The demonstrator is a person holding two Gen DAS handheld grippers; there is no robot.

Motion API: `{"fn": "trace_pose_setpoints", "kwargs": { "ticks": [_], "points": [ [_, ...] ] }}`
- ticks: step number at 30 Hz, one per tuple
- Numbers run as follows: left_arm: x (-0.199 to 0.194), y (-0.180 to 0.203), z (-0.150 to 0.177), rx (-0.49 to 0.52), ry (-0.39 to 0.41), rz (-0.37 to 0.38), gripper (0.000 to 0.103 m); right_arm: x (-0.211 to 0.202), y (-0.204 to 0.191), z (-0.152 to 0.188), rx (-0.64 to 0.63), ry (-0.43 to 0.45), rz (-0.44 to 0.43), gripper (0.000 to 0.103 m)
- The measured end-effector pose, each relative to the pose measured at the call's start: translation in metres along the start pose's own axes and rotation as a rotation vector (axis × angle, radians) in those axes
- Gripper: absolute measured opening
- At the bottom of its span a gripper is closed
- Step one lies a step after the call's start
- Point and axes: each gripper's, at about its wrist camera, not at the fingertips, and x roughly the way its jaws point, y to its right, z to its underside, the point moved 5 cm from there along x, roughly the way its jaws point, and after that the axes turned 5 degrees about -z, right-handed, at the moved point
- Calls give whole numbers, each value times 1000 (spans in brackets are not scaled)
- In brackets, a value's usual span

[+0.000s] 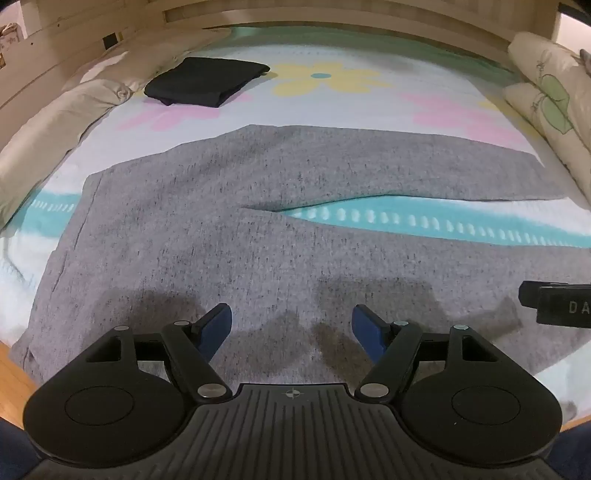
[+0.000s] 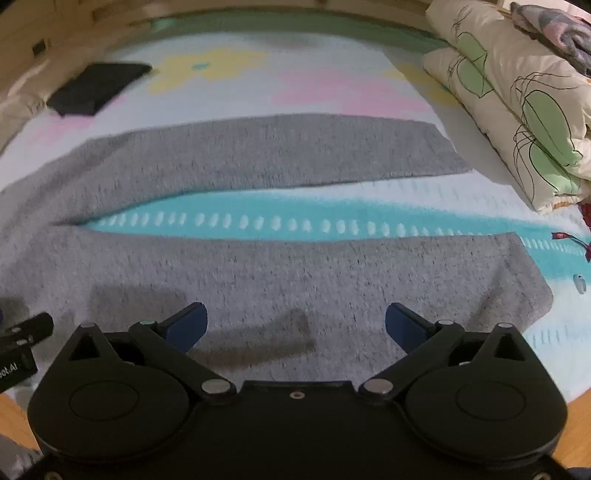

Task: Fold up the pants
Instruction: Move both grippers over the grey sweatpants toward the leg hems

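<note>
Grey pants (image 1: 207, 221) lie flat on the bed with both legs spread apart and running to the right; they also show in the right wrist view (image 2: 258, 273). My left gripper (image 1: 291, 325) is open and empty, just above the near leg close to the waist end. My right gripper (image 2: 295, 325) is open and empty above the near leg further toward its cuff (image 2: 532, 280). The right gripper's body (image 1: 554, 302) shows at the right edge of the left wrist view.
A folded black garment (image 1: 207, 81) lies at the back left of the bed. A flowered bedsheet (image 1: 332, 81) covers the mattress. Rolled bedding (image 1: 55, 122) lines the left side, folded quilts (image 2: 517, 103) the right. A wooden headboard (image 1: 332, 14) runs behind.
</note>
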Motion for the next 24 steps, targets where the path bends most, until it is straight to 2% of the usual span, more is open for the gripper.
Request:
{"fn": "trace_pose_setpoints", "kwargs": {
  "ticks": [7, 11, 13, 16, 19, 20, 21, 23, 24],
  "points": [
    [-9, 1, -5, 17, 6, -59, 70, -10, -1, -1, 0, 45, -25, 102],
    [-28, 1, -10, -18, 5, -13, 71, -6, -5, -9, -43, -13, -17, 102],
    [-33, 2, -14, -3, 17, 4, 71, -7, -5, -8, -65, 15, -11, 102],
    [-31, 5, -23, 20, 52, -15, 71, -7, 0, -5, -8, 77, -8, 102],
    [-18, 5, -41, -4, 51, -24, 71, -6, 1, -2, -20, 105, -12, 101],
    [-13, 5, -49, -25, 46, -18, 71, -6, 1, -9, -80, 74, 76, 99],
    [-8, 4, -57, -48, 41, -14, 71, -3, 3, -10, -69, 53, 61, 96],
    [2, 5, -76, -74, 39, -4, 71, 4, 8, -20, -63, 4, 64, 79],
    [8, 7, -83, -67, 43, -5, 71, 10, 11, -23, -43, -47, 32, 78]
  ]
}}
